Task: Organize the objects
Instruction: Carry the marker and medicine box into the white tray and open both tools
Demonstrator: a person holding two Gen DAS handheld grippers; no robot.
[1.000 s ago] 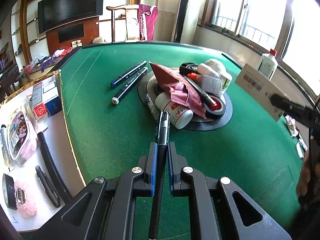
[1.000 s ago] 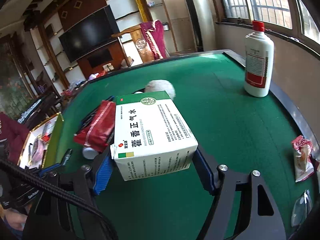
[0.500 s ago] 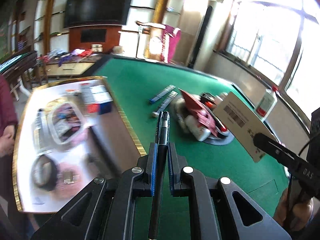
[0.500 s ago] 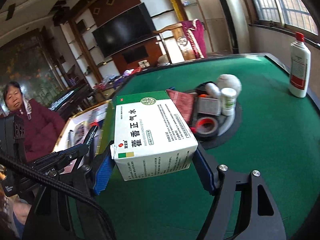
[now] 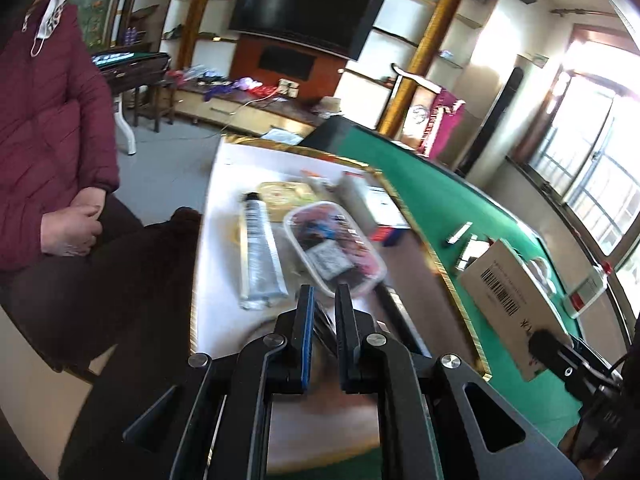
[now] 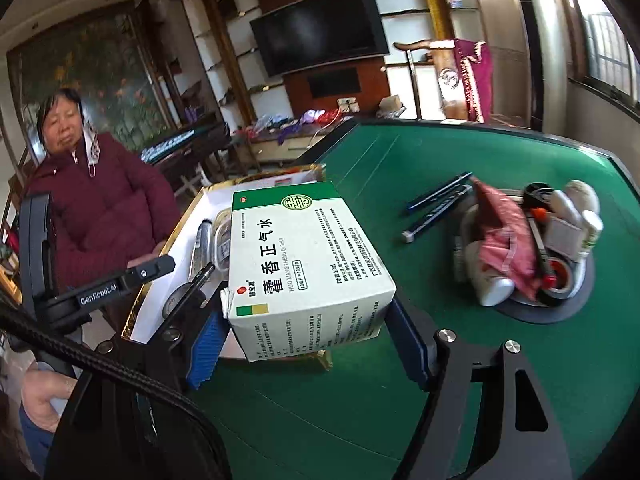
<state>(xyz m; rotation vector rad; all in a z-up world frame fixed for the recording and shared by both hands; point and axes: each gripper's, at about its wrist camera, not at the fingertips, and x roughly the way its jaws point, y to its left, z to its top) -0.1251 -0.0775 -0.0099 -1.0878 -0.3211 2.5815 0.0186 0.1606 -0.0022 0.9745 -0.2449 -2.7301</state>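
- Over the white tray, left gripper: fingers narrow, clamped on a dark pen. The pen's tip points to 1 o'clock in the right wrist view; in the left wrist view it is only a dark blur between the fingers.
- Right gripper: fingers spread wide, blue pads pressed on both sides of a green-and-white medicine box. The box is held off the green surface, beside the tray's gold rim.
- Tray contents, left wrist view: a silver tube at 11 o'clock from the fingers, and a clear oval container at 12, just beside the tube. Flat packets lie beyond them, too blurred to tell.
- Surface, right wrist view: a heap of items on a black disc at 3 o'clock, with a red pouch on top. Two blue pens lie side by side, just at 10 o'clock of the heap.
- White bottle with a red cap at 3 o'clock in the left wrist view.
- Seated person in a maroon jacket at 9 o'clock, beside the tray.
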